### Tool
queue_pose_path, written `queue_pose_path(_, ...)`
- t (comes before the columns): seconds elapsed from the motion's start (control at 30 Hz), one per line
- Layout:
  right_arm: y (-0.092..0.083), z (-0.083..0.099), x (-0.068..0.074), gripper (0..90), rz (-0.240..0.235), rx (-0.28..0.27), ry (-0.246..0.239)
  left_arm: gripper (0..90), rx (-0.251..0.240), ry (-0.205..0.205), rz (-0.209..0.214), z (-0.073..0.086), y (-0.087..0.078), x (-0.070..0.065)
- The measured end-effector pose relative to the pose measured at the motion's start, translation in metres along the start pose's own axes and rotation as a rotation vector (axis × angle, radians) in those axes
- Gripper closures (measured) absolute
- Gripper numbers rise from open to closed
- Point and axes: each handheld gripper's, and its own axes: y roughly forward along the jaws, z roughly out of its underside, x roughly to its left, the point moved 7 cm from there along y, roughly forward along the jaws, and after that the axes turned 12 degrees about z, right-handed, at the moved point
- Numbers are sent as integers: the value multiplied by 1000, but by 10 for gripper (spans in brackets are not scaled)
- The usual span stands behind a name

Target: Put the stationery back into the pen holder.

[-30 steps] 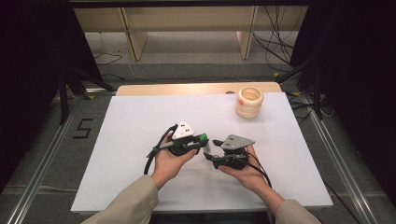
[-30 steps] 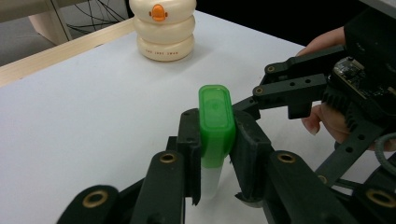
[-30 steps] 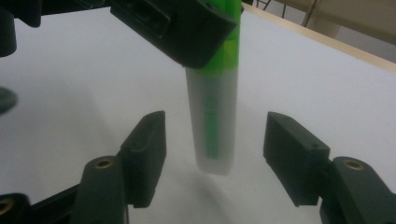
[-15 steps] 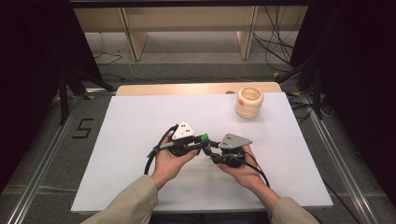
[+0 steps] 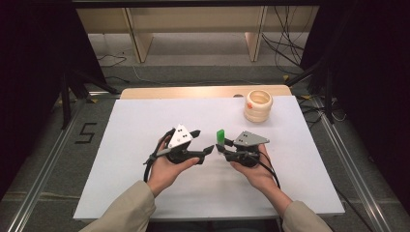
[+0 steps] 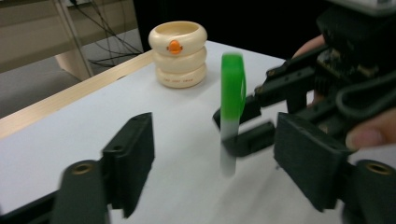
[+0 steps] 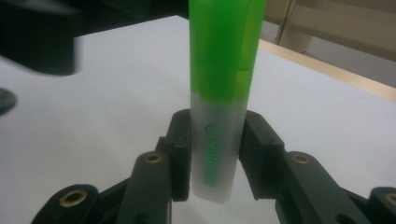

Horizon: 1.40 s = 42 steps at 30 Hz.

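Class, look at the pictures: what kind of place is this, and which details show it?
Probably a lab recording bench: a white-covered table, loose cables on the floor behind, and hand-held grippers, the right gripper holding a green highlighter.

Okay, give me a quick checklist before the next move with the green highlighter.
1. Right claw clamped on the highlighter: ok, both pads press its pale barrel.
2. Highlighter upright in that grip: ok, green cap on top in the right gripper view.
3. Left claw let go: ok, its jaws have just been opening and stand apart on either side of the highlighter, not touching it.
4. Highlighter off the white table: ok, its lower end hangs above the surface in the left gripper view.
5. Stacked cream rings out of the way: ok, far right corner, apart from both claws.
6. Cap seated tight: cannot tell.
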Motion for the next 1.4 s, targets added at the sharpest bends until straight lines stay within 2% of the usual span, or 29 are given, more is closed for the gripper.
queue_pose_path(0.07, -1, -3, -8, 663, 21, -6, 15, 188, 11, -3, -13, 8, -8, 2)
queue_pose_path(0.23, -2, -8, -30, 663, 72, -16, 54, 165, 51, 29, -42, 32, -31, 7)
queue_pose_path(0.47, -2, -14, -58, 663, 138, -25, 96, 162, 77, -11, -90, 63, -61, 14)
queue_pose_path(0.6, -3, -18, -69, 663, 165, -26, 105, 164, 80, -25, -114, 72, -71, 17)
queue_pose_path(0.87, -3, -25, -92, 663, 213, -33, 134, 169, 79, -34, -129, 75, -75, 21)
queue_pose_path(1.2, -3, -33, -111, 663, 247, -47, 157, 173, 95, -55, -137, 83, -74, 27)
queue_pose_path(1.4, -2, -42, -130, 663, 283, -58, 172, 178, 97, -65, -134, 85, -73, 27)
